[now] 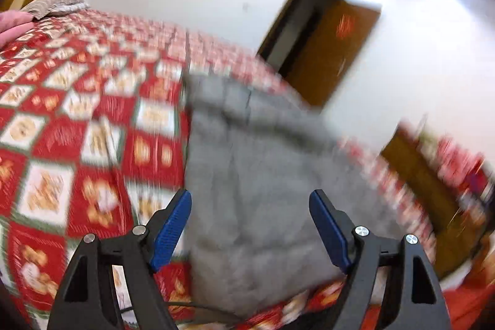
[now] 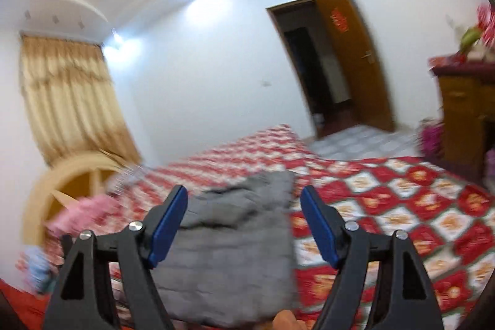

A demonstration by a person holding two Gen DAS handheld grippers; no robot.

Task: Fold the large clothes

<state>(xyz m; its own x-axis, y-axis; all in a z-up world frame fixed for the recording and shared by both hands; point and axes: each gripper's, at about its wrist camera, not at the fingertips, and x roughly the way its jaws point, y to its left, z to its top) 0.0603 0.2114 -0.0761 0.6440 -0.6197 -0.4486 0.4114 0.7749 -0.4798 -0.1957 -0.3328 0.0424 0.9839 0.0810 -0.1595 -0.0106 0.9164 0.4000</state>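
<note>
Already folded, apparently: grey garment lying as a compact slab on the red patterned bed, toward its near edge, top layer rumpled. Left gripper spread, nothing pinched. Right gripper likewise spread and empty above it. Left to do, at most: smoothing or one more fold.

I see a plain grey folded cloth garment on the quilted bedspread — red and white diamonds with orange motifs. Beyond the bedspread: a brown wooden door, a golden-beige pleated curtain — white walls.
</note>
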